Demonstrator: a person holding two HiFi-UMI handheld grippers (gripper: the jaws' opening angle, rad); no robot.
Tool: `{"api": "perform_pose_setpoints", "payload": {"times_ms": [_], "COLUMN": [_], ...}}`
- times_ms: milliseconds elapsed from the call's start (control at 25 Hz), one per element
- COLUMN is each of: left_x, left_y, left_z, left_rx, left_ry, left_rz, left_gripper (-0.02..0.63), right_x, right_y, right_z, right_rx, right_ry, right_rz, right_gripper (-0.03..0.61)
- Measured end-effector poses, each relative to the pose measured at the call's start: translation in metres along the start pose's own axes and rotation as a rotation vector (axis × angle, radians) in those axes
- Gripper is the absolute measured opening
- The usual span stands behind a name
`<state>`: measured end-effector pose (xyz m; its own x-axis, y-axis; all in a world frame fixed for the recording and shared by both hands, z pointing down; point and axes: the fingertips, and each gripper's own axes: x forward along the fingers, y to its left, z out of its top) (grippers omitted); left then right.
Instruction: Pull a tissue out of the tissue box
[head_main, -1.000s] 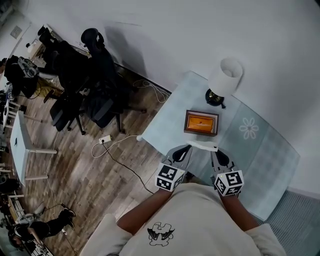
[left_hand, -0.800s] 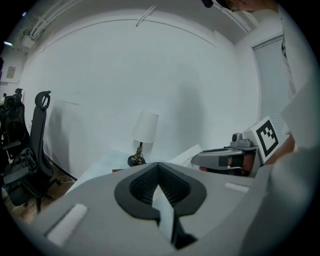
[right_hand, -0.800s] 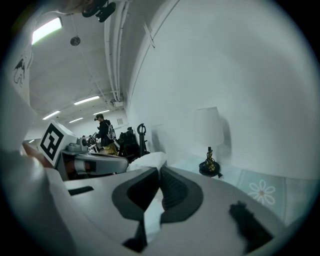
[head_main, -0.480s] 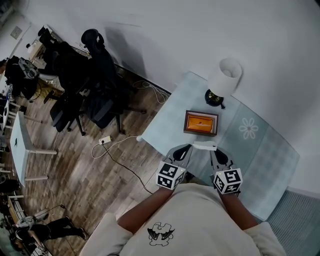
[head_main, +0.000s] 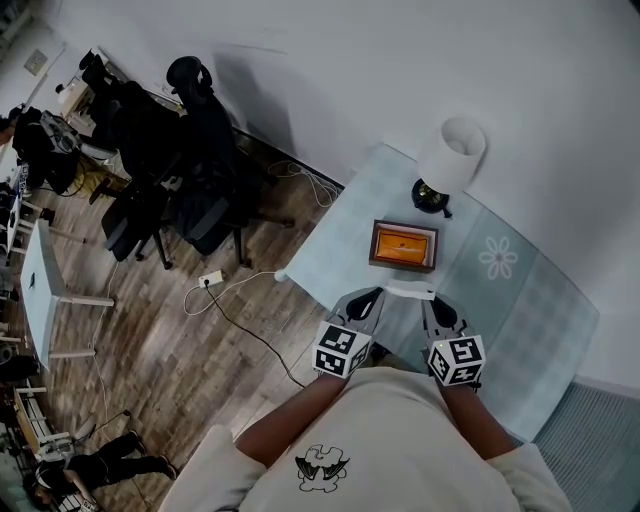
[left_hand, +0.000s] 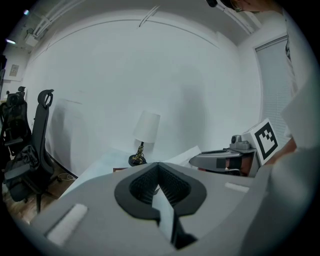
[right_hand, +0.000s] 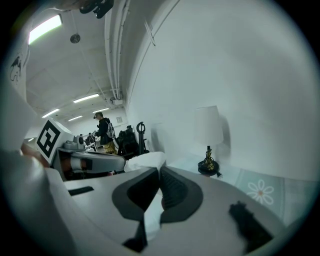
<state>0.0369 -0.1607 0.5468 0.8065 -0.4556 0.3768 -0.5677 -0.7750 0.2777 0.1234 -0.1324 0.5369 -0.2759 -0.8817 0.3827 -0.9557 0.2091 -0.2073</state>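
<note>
Head view, nearest you: your left gripper (head_main: 372, 297) and right gripper (head_main: 432, 303) are each clamped on one end of the tissue (head_main: 410, 292), and neither has moved in the last second. Beyond it, the tissue box (head_main: 403, 245) sits apart on the table (head_main: 530, 300), so the pull looks done.

Open counter (head_main: 520, 300) is left to the right of the tissue box (head_main: 403, 246), with a narrower strip to its left. The far side is blocked by a lamp (head_main: 447, 160), and the near side by a tissue (head_main: 408, 291) clamped between the left tongs (head_main: 374, 296) and the right tongs (head_main: 429, 303).
</note>
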Motion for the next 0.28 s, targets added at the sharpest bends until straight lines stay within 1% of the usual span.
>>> {"api": "perform_pose_setpoints", "payload": {"times_ms": [280], "left_x": [0.0006], "left_y": [-0.0002], "left_z": [-0.0065], "left_rx": [-0.018], "left_ry": [0.006], "left_rz": [0.002], "left_gripper": [0.006], "right_x": [-0.0001], "right_y": [-0.0022], "right_z": [-0.002], "right_rx": [0.003], "right_ry": [-0.003], "right_rz": [-0.001], "right_gripper": [0.012]}}
